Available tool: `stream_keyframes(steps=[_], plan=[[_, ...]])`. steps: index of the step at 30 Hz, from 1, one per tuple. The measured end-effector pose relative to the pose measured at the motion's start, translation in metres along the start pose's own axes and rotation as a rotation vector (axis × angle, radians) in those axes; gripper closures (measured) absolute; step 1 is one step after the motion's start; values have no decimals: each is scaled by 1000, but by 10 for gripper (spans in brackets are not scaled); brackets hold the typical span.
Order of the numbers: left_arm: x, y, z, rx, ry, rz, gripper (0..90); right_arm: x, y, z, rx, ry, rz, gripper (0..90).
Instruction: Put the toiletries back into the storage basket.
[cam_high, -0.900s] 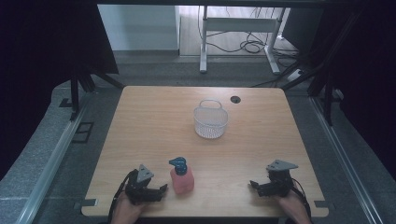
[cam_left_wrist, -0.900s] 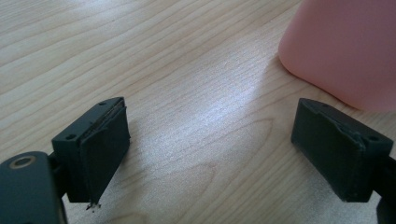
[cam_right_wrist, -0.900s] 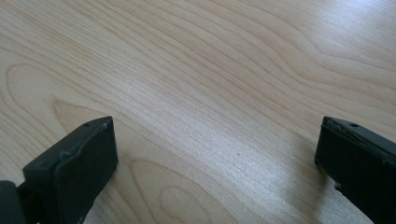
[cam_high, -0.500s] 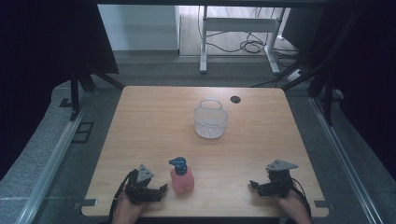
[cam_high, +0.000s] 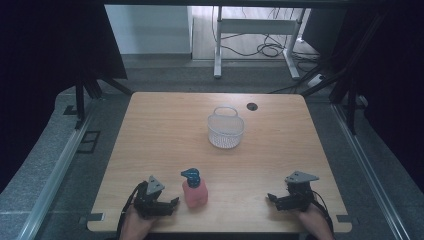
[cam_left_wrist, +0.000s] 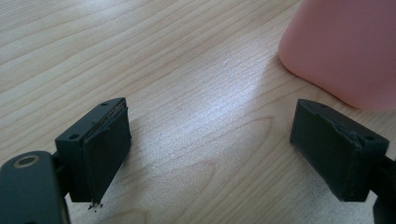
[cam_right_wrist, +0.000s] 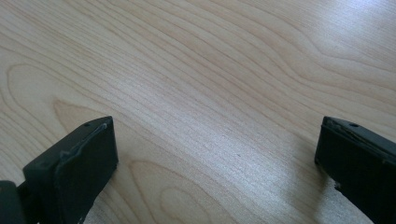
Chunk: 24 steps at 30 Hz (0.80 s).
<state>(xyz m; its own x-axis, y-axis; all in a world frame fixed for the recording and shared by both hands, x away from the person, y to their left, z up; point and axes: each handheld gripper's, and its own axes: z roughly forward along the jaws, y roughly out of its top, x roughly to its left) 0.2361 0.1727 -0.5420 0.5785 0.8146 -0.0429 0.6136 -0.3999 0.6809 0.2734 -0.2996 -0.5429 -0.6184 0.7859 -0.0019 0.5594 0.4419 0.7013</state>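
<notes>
both grippers (cam_high: 174, 202) (cam_high: 270, 197) unmoved, pink bottle (cam_high: 195, 190) too.

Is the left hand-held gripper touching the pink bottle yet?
Apart. The left gripper view shows the left hand-held gripper open, with bare table between its right jaw and the pink bottle.

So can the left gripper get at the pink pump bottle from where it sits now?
Probably yes. The left gripper lies on the table right beside the pink pump bottle, jaws open, and bare wood lies between them in the left gripper view.
</notes>
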Motion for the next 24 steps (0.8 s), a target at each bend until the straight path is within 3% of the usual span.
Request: stream_keyframes(steps=[24], plan=[[-2, 5, -15, -63, -50, 15, 125, 0, 0, 0, 0, 0, 0, 0]])
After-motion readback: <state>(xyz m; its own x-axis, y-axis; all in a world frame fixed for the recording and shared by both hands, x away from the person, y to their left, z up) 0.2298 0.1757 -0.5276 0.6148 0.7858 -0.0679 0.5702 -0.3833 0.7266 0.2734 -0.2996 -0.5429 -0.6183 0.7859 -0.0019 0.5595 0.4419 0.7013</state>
